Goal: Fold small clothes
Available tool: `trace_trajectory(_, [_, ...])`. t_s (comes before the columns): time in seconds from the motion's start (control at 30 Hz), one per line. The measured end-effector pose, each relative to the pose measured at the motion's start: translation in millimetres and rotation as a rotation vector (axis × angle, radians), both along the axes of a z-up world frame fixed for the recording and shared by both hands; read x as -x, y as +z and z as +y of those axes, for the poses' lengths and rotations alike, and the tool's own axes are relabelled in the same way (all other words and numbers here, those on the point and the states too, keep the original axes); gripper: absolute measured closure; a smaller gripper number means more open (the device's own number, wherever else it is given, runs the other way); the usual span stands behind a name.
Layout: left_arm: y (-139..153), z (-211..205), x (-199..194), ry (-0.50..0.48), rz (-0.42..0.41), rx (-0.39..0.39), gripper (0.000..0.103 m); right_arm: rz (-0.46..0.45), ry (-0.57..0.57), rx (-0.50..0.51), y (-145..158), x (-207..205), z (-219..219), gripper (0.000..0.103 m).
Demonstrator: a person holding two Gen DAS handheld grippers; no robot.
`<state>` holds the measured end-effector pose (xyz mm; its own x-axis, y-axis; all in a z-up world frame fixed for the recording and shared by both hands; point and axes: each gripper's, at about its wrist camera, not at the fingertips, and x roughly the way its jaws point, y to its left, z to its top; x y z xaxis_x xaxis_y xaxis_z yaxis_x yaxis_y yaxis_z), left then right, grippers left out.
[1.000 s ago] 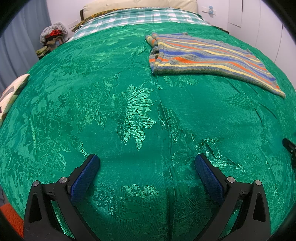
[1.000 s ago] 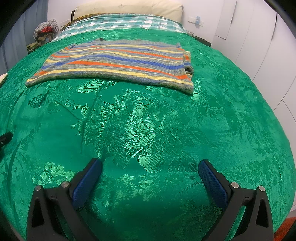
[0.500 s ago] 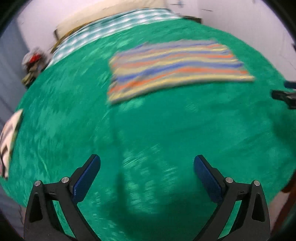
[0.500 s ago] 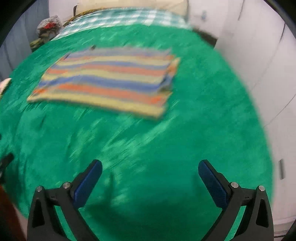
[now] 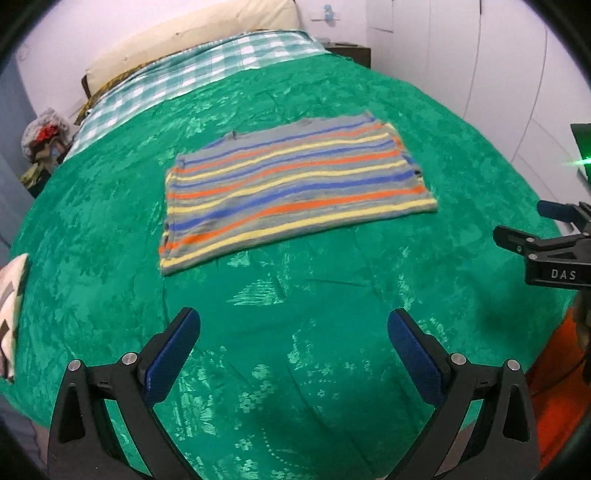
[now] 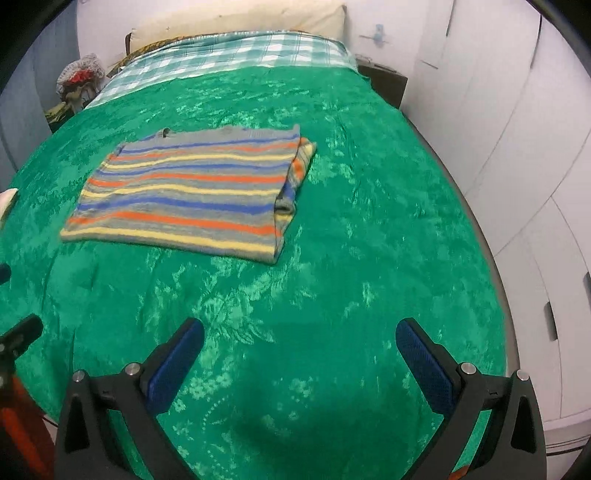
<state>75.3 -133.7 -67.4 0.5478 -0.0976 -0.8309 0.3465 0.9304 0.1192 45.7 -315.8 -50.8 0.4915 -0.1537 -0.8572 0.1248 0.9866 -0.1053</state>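
A striped knit garment (image 5: 291, 188) in grey, blue, orange and yellow lies folded flat in a rectangle on the green bedspread (image 5: 295, 295). In the right wrist view the same striped garment (image 6: 192, 195) shows a doubled layer along its right edge. My left gripper (image 5: 293, 332) is open and empty, held above the bedspread well short of the garment. My right gripper (image 6: 299, 343) is likewise open and empty, near the bed's front part. The right gripper's fingers (image 5: 546, 243) also show at the right edge of the left wrist view.
A checked sheet (image 6: 229, 51) and a cream pillow (image 6: 236, 18) lie at the head of the bed. White wardrobe doors (image 6: 517, 147) stand along the right side. A pile of clothes (image 5: 44, 136) sits at the far left, and a patterned cushion (image 5: 11, 314) at the left edge.
Both grippers have pulled back and risen away from the bed surface, so the garment now looks smaller and farther off. Both stay open and the garment has not moved.
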Motion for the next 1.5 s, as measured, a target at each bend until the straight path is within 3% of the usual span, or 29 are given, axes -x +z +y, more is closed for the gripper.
trace_trajectory(0.13, [-5.8, -5.3, -1.4, -0.02, 0.01, -0.002, 0.001, 0.014, 0.014, -0.016, -6.1, 0.4, 1.7, 0.001])
trace_trajectory(0.27, [-20.5, -33.8, -4.6, -0.155, 0.027, 0.003, 0.001, -0.011, 0.074, -0.074, -3.7, -20.1, -9.9, 0.001])
trace_trajectory(0.37, [-34.1, -70.5, -15.9, -0.279, -0.003, -0.03, 0.002, -0.061, 0.08, -0.12, 4.0, -57.3, -38.7, 0.001])
trace_trajectory(0.47, [-46.8, -111.0, -42.4, -0.378, -0.03, -0.02, 0.002, -0.039, 0.093, -0.261, -1.6, -112.3, -70.1, 0.008])
trace_trajectory(0.63, [-81.6, -163.5, -94.3, -0.441, -0.011, -0.017, 0.011, 0.098, 0.051, -0.456, -47.1, -212.3, -104.1, 0.033])
trace_trajectory(0.7, [-96.3, -174.9, -110.7, -0.437, 0.018, -0.026, 0.012, 0.117, 0.042, -0.472, -62.3, -240.7, -107.6, 0.034])
trace_trajectory(0.77, [-100.0, -178.7, -120.4, -0.429, 0.023, 0.031, 0.012, 0.131, 0.024, -0.517, -79.6, -264.5, -110.8, 0.034])
trace_trajectory(0.8, [-98.5, -180.2, -122.8, -0.432, 0.02, 0.06, 0.017, 0.127, 0.008, -0.557, -87.6, -275.5, -112.2, 0.034])
trace_trajectory(0.83, [-97.4, -181.1, -123.7, -0.442, 0.02, 0.08, 0.044, 0.117, 0.003, -0.585, -91.2, -282.5, -113.0, 0.042])
trace_trajectory(0.87, [-96.1, -181.5, -125.2, -0.441, 0.028, 0.088, 0.084, 0.107, 0.01, -0.608, -92.8, -288.7, -111.8, 0.078])
trace_trajectory(0.9, [-94.4, -180.9, -127.5, -0.42, 0.03, 0.081, 0.092, 0.111, 0.022, -0.622, -94.7, -294.4, -109.1, 0.096])
trace_trajectory(0.97, [-80.0, -162.1, -131.4, -0.371, 0.042, 0.16, 0.093, 0.106, 0.027, -0.58, -87.9, -300.4, -100.0, 0.094])
trace_trajectory(1.07, [-47.6, -111.0, -132.0, -0.261, 0.019, 0.273, 0.093, 0.042, 0.082, -0.544, -52.7, -302.0, -76.1, 0.094])
trace_trajectory(1.2, [-12.8, -19.8, -132.9, -0.094, 0.0, 0.387, 0.093, -0.008, 0.195, -0.547, -8.1, -312.4, -8.2, 0.094])
trace_trajectory(1.33, [-19.6, 66.8, -142.7, 0.091, 0.047, 0.461, 0.093, 0.011, 0.314, -0.553, 5.3, -336.9, 92.8, 0.094])
trace_trajectory(1.5, [-46.5, 132.8, -147.1, 0.255, 0.08, 0.467, 0.093, 0.073, 0.412, -0.499, -18.8, -364.4, 199.6, 0.094])
